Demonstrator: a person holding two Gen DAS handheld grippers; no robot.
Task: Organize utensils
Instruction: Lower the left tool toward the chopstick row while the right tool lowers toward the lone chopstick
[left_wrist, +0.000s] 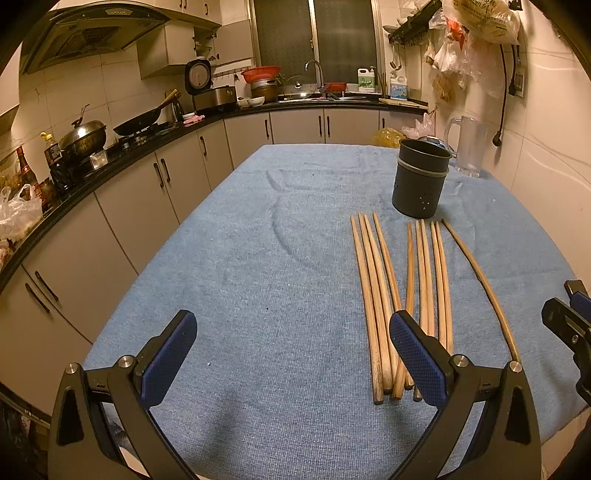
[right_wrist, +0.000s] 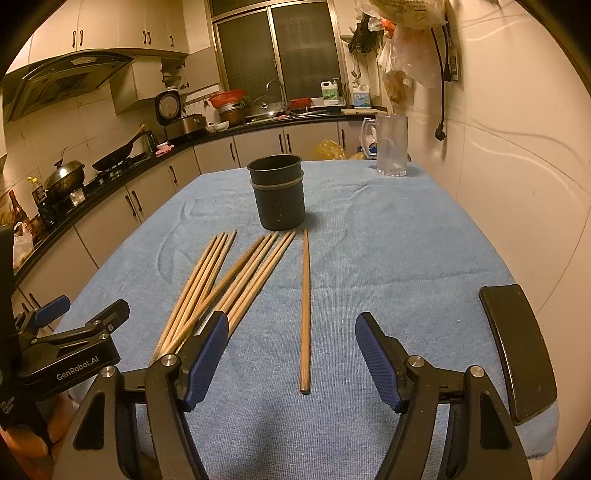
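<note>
1. The left hand-held gripper (left_wrist: 293, 354) has its blue-padded jaws spread wide over the blue cloth of the table (left_wrist: 258, 258), with nothing between them.
2. The right hand-held gripper (right_wrist: 291, 354) is likewise wide apart and grips nothing; the lone chopstick (right_wrist: 305, 310) lies flat on the cloth in the gap between its jaws, touched by neither pad.
3. The bundle of chopsticks (left_wrist: 399, 295) lies just left of the lone one, fanned, with near ends crossing. In the left view its near ends run behind the right-side finger.
4. Beyond the tips stands the dark utensil holder (right_wrist: 277, 192), upright.
5. Only the right view shows a black phone (right_wrist: 517, 347) at the table's right edge, and the left gripper's printed body.
6. A clear pitcher (right_wrist: 391, 146) stands at the far right corner.
</note>
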